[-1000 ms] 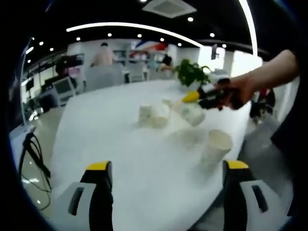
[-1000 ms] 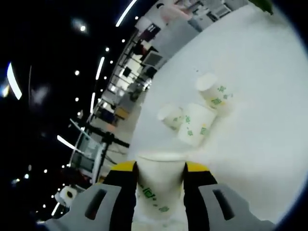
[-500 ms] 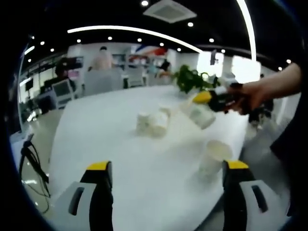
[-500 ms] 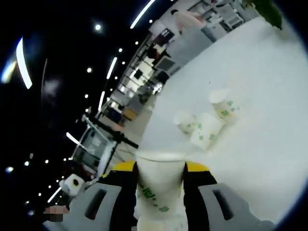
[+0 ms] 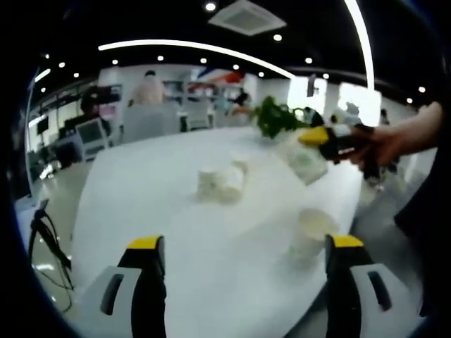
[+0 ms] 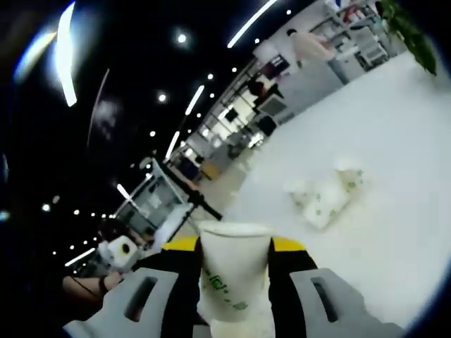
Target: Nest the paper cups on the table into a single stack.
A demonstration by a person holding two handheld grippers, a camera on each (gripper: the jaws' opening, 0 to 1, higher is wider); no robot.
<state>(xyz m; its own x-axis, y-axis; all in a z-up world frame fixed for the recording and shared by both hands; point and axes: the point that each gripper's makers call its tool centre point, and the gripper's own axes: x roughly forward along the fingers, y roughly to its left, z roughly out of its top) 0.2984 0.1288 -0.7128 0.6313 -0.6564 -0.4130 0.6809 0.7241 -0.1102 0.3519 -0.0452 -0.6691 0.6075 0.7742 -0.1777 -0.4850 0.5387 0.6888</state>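
White table (image 5: 176, 232) fills the middle of my left gripper view. At the far left a dark cable (image 5: 49, 236) hangs off the table's edge. My left gripper (image 5: 246, 282) rises from the bottom with its yellow-tipped jaws spread wide and nothing between them. Beyond it, near the table's centre, sits a cluster of cups (image 5: 220, 182); blur keeps me from counting them, though at least one appears to lie on its side. Further right, a single upright cup (image 5: 312, 229) stands near the table's near edge, just above my right-hand jaw. Above it, a hand (image 5: 384, 144) enters from the right, holding the right gripper (image 5: 313, 138), whose yellow tip clamps a held cup (image 5: 304, 159) tilted in the air above the table. A green plant (image 5: 278, 116) stands behind it; its pot is hidden.

In my right gripper view the picture is strongly rolled. At lower left a roll of tape or paper (image 6: 121, 252) is too blurred to identify. The right gripper (image 6: 235, 264) is closed on the held cup (image 6: 232, 271), rim up, green print on its wall; its base is cut off by the frame's bottom. To the right, the cluster of cups (image 6: 325, 198) lies well apart on the table (image 6: 394, 141), small and smeared.
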